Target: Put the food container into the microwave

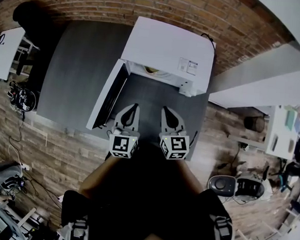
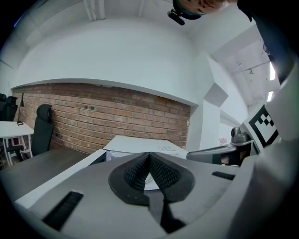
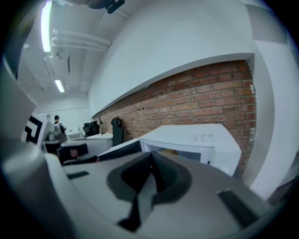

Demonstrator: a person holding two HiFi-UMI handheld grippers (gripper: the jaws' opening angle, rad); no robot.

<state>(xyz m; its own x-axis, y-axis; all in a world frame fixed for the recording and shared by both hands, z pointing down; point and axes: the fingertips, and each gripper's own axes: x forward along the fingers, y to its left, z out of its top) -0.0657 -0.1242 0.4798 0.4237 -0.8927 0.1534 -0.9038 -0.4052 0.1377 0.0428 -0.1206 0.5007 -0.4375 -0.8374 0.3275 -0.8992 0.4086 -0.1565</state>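
A white microwave (image 1: 168, 53) stands at the back of a grey table (image 1: 76, 75), its door (image 1: 108, 95) swung open to the left. Something yellowish (image 1: 152, 70) shows just inside the cavity; I cannot tell what it is. My left gripper (image 1: 133, 107) and right gripper (image 1: 165, 110) are side by side over the table in front of the opening, both shut and holding nothing. In the left gripper view the closed jaws meet in front of the microwave (image 2: 140, 142). The right gripper view shows the microwave (image 3: 196, 137) and its door (image 3: 122, 150) past the shut jaws.
A brick wall (image 1: 164, 9) runs behind the table. A black office chair (image 1: 31, 17) and a white desk (image 1: 4, 51) stand at the left. Cables and gear (image 1: 22, 99) lie on the wooden floor. White shelving (image 1: 281, 127) and round devices (image 1: 220, 184) are at the right.
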